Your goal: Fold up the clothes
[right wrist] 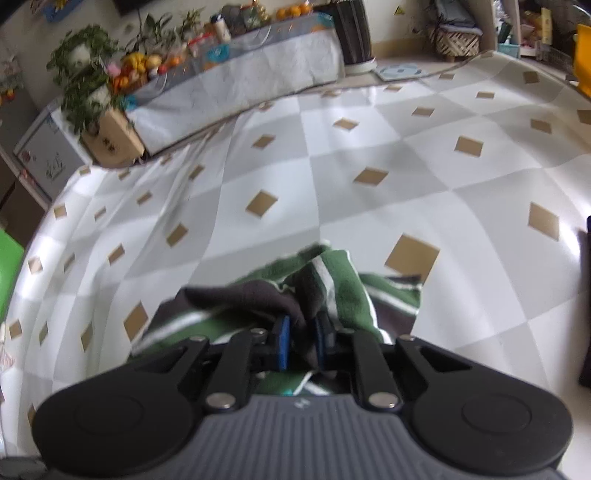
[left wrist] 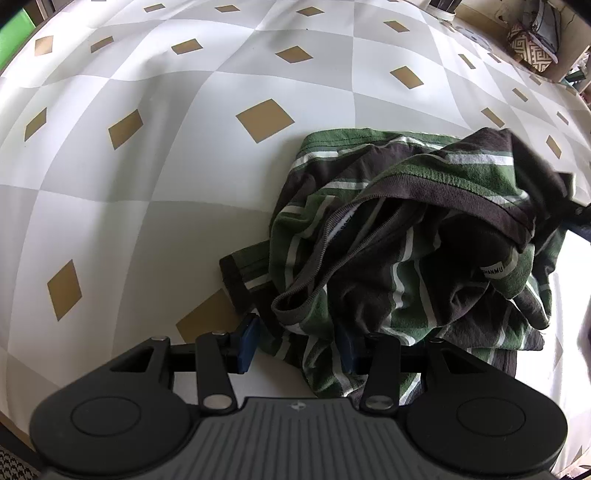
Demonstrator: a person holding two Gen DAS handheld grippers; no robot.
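Note:
A crumpled green, dark grey and white striped shirt lies on a checked sheet with tan diamonds. In the left wrist view my left gripper points steeply down at the shirt's near edge. Its blue pads stand apart, with a flap of the shirt lying loosely between them and bare sheet beside the left pad. A dark-cuffed sleeve sticks out just beyond that pad. In the right wrist view my right gripper is shut on a bunched fold of the shirt, which rises between the pads.
The checked sheet spreads wide beyond the shirt. At its far side stand a low bench with plants and fruit, a dark cylinder and a woven basket. A patterned bag sits at the sheet's far right corner.

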